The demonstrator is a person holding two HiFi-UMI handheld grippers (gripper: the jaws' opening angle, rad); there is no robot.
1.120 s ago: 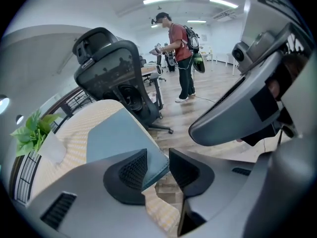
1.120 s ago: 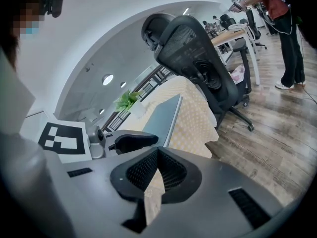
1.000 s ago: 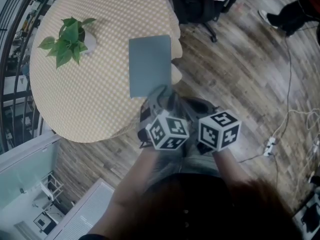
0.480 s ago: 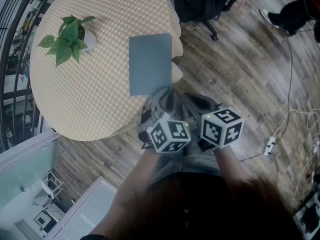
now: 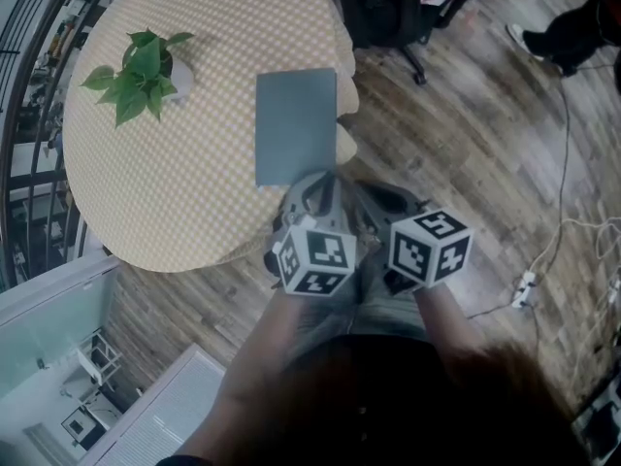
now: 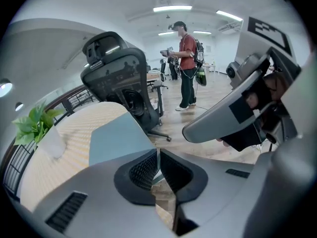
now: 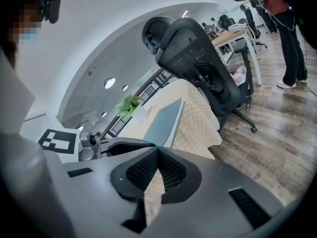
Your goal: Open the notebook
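Observation:
A closed grey-blue notebook (image 5: 296, 126) lies flat on the round table with the yellow checked cloth (image 5: 175, 183), near its right edge. My left gripper (image 5: 315, 181) sits at the notebook's near right corner. Its jaws have just been closing. In the left gripper view the left gripper (image 6: 157, 155) has its pads almost together, with a pale sliver of the notebook (image 6: 116, 138) corner between them. My right gripper (image 5: 374, 194) hovers just right of it, off the table edge. In the right gripper view the right gripper (image 7: 157, 151) is shut and empty, and the notebook (image 7: 166, 123) lies ahead.
A green plant in a white pot (image 5: 146, 66) stands on the table's far left. A black office chair (image 5: 388, 8) is beyond the table. A power strip and cables (image 5: 524, 284) lie on the wooden floor at the right. A person (image 6: 187, 66) stands far off.
The left gripper's marker cube has rolled a little to the left and its jaws have closed at the notebook's corner. The notebook still lies flat. The right gripper has kept still.

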